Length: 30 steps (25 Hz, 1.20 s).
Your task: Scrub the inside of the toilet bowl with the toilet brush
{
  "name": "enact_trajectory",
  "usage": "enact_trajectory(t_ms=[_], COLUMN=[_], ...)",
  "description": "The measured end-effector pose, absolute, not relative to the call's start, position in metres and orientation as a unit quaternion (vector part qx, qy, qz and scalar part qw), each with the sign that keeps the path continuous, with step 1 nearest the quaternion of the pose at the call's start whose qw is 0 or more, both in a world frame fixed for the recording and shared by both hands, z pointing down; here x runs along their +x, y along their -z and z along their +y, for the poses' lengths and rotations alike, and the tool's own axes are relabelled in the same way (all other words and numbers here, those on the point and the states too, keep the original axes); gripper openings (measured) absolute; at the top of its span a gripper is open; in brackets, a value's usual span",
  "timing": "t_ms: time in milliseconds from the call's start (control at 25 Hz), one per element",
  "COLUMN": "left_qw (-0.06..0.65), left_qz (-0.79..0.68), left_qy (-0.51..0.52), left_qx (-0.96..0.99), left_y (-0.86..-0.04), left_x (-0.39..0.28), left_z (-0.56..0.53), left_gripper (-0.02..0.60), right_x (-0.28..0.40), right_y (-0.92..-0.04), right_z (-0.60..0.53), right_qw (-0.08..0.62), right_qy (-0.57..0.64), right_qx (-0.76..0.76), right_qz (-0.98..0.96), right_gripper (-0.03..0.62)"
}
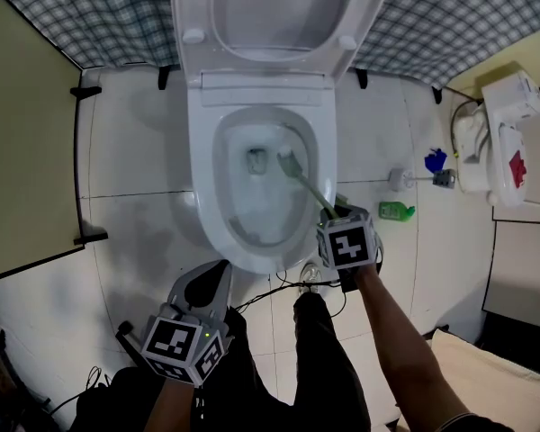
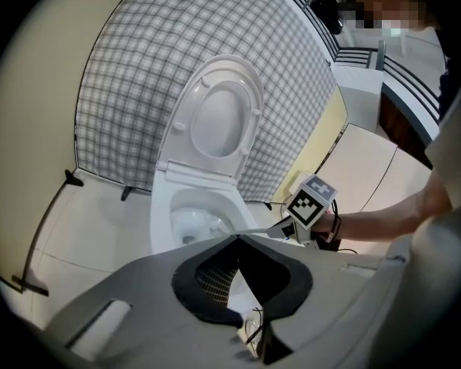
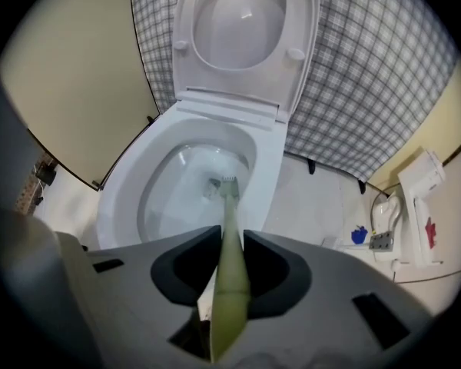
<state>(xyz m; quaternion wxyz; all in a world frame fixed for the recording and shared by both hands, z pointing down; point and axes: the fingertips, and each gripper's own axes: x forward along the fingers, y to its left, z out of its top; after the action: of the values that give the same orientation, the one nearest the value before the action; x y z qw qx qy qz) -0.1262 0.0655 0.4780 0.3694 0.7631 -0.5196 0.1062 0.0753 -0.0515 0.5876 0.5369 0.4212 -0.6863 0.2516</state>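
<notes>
Right tongs clamp toilet brush; left tongs closed, seemingly empty; white-tiled floor.

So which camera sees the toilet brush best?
The right gripper view: the toilet brush runs up the middle, from the fingers to its bristles in the bowl. The head view shows it small; the left gripper view, only a handle sliver.
</notes>
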Motion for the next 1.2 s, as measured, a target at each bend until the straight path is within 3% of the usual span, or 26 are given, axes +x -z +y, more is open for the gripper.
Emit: enact_trajectory(t_ms=[400, 920, 1200], left_qw=[0.371, 0.372, 0.374], left_qz=[-0.518, -0.524, -0.524], left_qy=[-0.094, -0.104, -0.101], left_qx=[0.765, 0.759, 0.759], left_y=[-0.472, -0.476, -0.478], left_x=[-0.121, -0.140, -0.144], left_z=[0.060, 0.058, 0.058], left_gripper=[0.005, 0.005, 0.005], right_x=[0.078, 0.055, 0.084], right_y=[-0.581, -0.568, -0.570], right_z=[0.021, -0.102, -0.062], right_qw=[0.554, 0.508, 0.486], right_qy=[-0.306, -0.258, -0.308], right_qx=[0.412, 0.478, 0.537], right_qz=[-0.655, -0.669, -0.617], right_gripper=[0.109, 0.107, 0.109])
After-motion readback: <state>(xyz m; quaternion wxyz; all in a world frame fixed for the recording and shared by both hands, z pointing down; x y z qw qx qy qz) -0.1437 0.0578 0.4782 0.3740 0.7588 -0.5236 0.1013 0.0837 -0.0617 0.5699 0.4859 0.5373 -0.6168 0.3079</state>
